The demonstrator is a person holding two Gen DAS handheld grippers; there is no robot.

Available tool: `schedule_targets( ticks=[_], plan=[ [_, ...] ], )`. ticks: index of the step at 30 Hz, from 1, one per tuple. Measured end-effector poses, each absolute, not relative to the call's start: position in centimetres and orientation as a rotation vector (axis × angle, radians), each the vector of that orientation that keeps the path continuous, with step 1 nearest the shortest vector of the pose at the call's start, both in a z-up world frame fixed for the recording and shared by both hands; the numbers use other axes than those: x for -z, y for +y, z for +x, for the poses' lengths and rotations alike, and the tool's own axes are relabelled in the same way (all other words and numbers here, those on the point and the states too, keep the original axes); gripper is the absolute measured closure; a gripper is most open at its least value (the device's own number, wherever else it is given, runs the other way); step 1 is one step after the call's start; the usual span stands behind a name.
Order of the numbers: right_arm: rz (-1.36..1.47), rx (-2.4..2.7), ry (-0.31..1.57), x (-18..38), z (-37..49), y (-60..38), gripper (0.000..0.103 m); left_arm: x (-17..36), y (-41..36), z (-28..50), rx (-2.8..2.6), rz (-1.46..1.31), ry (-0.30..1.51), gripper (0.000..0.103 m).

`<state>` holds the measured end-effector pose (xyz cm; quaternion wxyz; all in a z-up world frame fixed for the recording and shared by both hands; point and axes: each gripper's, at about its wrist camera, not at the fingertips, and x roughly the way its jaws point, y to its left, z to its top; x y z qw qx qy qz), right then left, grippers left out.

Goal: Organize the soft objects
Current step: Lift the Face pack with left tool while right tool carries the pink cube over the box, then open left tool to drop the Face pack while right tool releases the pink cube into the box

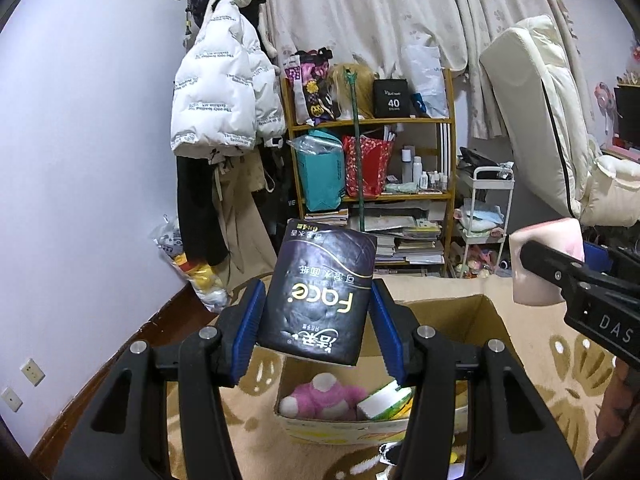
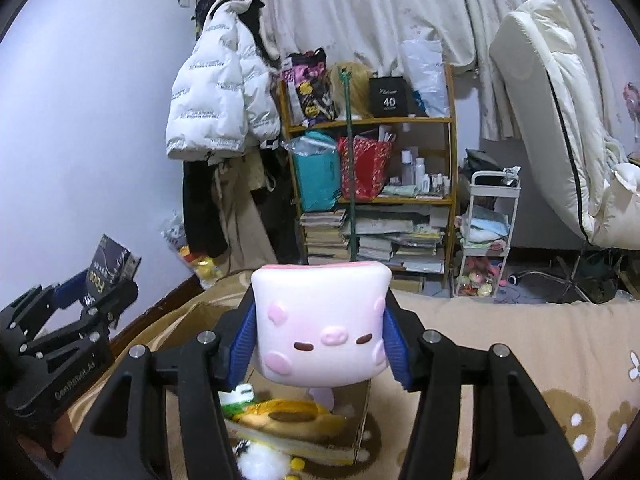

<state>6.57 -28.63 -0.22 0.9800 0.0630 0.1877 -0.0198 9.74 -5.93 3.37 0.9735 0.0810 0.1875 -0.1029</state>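
Note:
My left gripper (image 1: 318, 304) is shut on a black tissue pack (image 1: 320, 292) marked "Face"; its blue pads press both sides and the pack hangs tilted above an open cardboard box (image 1: 464, 316). In the box lie a pink plush (image 1: 320, 398) and a white-green pack (image 1: 384, 400). My right gripper (image 2: 320, 332) is shut on a pink-and-white squishy cube toy (image 2: 322, 328) with a little face, held above the box (image 2: 362, 416), where a yellow plush (image 2: 288, 414) lies. The left wrist view shows the right gripper (image 1: 532, 268) with the toy (image 1: 546, 240) at the right. The right wrist view shows the left gripper (image 2: 100, 280) at the left.
The box stands on a beige flowered carpet (image 1: 560, 360). Behind it are a cluttered wooden shelf (image 1: 372, 160), a white jacket (image 1: 224, 92) hung on the wall, a small white cart (image 1: 484, 216) and a cream mattress (image 1: 536, 112) leaning at the right.

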Motion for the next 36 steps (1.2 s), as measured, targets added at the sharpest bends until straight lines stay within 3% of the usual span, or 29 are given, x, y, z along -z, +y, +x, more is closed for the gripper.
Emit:
schedule_targets(
  ticks=[24,29,32,36],
  plan=[
    [0.176,-0.086,0.54,6.4,10.2,-29.7,0.043,2.2,-7.7,13.1,0.282,0.2,0.505,0.051],
    [0.189,-0.099,0.565,6.8,10.2,-30.0,0.037,2.6,-7.7,13.1,0.268,0.211,0.524,0.051],
    [0.206,-0.101,0.582,6.9,10.2,-30.2,0.036,2.6,-7.6,12.8,0.241,0.219,0.516,0.049],
    [0.224,-0.108,0.593,6.8,9.7,-30.4,0.033,2.4,-7.3,12.4,0.222,0.221,0.512,0.039]
  ],
)
